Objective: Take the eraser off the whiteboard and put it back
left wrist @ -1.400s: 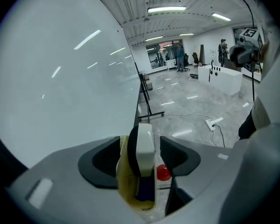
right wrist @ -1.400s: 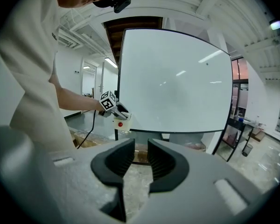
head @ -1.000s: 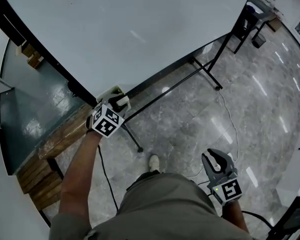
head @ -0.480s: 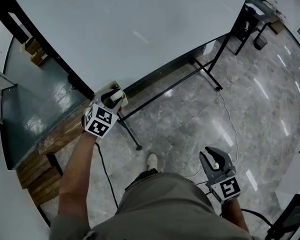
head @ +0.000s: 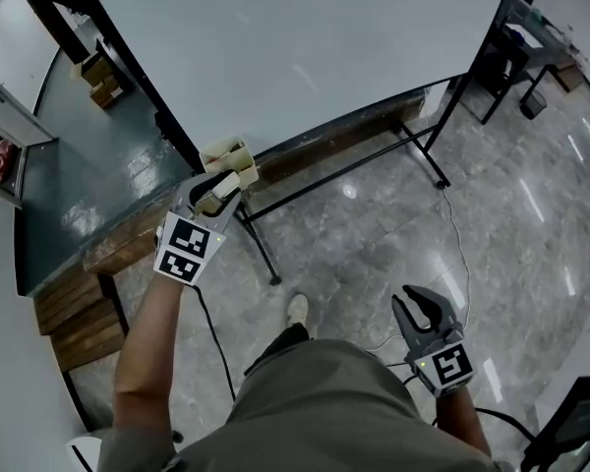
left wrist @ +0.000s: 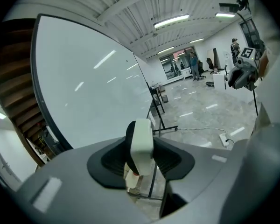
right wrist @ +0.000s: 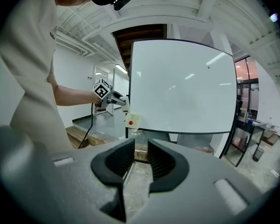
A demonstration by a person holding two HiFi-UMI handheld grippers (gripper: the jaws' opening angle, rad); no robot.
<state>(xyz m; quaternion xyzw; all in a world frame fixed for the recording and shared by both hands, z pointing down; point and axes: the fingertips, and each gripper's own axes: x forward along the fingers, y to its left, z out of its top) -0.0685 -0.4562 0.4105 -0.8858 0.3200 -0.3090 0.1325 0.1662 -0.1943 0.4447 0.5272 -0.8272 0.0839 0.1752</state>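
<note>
Overall light: bright and even indoors in all three views.
Source: ceiling tube lamps (left wrist: 171, 20), far overhead.
Glare: pale lamp streaks on the whiteboard (head: 305, 57) and the polished floor (head: 511, 205).
Shadows: soft and faint on the floor.
Distortion: both gripper views are fisheye, with bent lines and black corners.
Focus: the eraser (left wrist: 141, 141), near the lens, is slightly soft.

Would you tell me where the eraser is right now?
The eraser is between the jaws of the left gripper, which have just been closing on it. It is at the left of the head view, just off the whiteboard's lower corner.
</note>
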